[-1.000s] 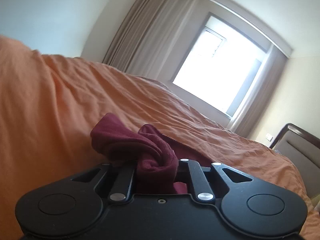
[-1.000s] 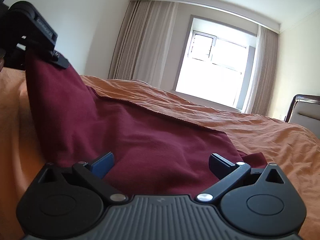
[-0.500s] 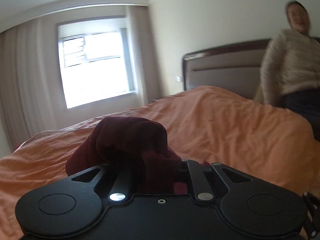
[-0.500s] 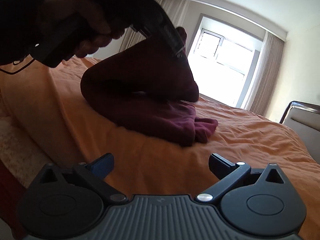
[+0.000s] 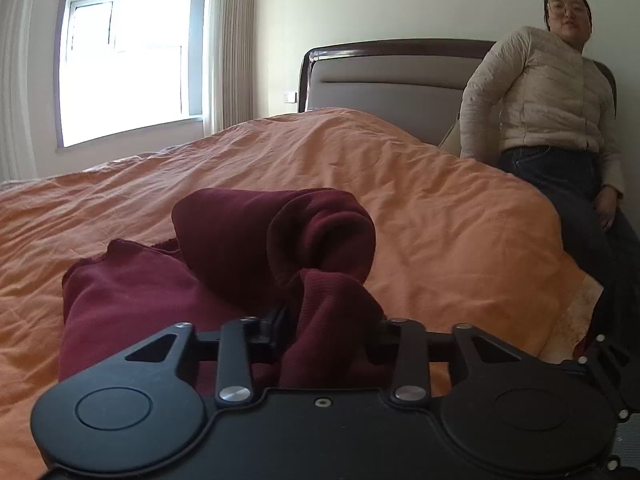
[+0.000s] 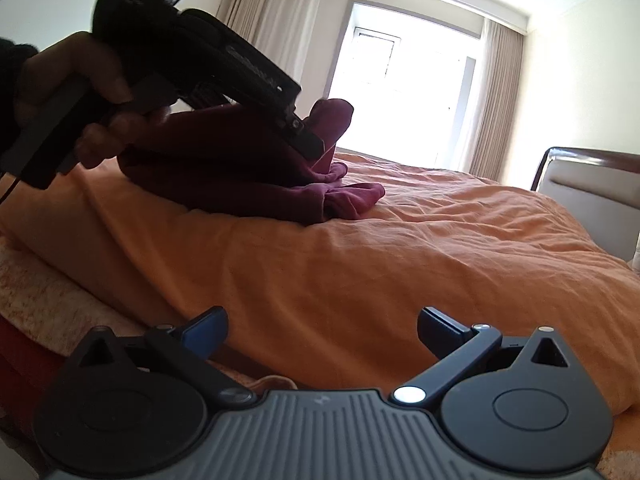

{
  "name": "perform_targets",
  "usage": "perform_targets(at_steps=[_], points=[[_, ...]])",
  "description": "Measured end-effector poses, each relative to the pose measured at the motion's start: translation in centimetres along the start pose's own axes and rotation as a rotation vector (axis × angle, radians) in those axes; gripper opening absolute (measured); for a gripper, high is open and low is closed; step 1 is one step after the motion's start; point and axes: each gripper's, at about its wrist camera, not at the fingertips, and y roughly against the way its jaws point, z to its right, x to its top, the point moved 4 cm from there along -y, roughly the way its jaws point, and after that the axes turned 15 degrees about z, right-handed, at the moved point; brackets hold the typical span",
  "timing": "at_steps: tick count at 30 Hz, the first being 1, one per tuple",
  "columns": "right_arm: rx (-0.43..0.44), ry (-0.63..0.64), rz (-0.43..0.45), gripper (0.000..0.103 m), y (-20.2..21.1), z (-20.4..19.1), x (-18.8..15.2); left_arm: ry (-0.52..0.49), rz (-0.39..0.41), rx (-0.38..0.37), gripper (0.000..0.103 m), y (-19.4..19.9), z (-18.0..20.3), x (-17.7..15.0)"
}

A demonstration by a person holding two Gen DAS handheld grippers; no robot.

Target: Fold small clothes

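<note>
A dark red garment (image 5: 240, 240) lies bunched and doubled over on the orange bed cover (image 5: 440, 220). My left gripper (image 5: 330, 320) is low over it, its jaws opening, with a thick fold of the red cloth still lying between the fingers. In the right wrist view the same left gripper (image 6: 308, 140), held by a hand (image 6: 72, 80), points down onto the garment (image 6: 340, 196). My right gripper (image 6: 320, 328) stands open and holds nothing, back near the bed's edge, well short of the garment.
A person in a cream jacket (image 5: 552, 100) sits at the bed's far side beside the padded headboard (image 5: 380, 80). A bright window (image 6: 400, 92) with curtains is behind the bed. Orange cover (image 6: 400, 260) stretches between my right gripper and the garment.
The left gripper swung round toward the headboard, carrying the garment's edge over onto itself, and its jaws have spread. The right gripper drew back from the cloth toward the bed's edge.
</note>
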Motion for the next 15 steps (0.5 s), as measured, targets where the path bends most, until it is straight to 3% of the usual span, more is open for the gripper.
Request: perform_targets(at_steps=[1,5,7,15], points=[[-0.003,0.008,0.000,0.103,0.1,0.0,0.1,0.032,0.001,-0.008,0.061,0.1,-0.2,0.1],[0.010,0.048,-0.017,0.103,-0.1,-0.6,0.8,0.119,0.001,-0.027,0.065,0.4,-0.6,-0.1],[0.012,0.067,-0.028,0.103,-0.3,-0.9,1.2,0.155,0.015,-0.020,0.074,0.8,-1.0,-0.1],[0.000,0.055,-0.097,0.103,-1.5,-1.1,2.4,0.245,0.095,0.079,0.102,4.2,-3.1,0.5]])
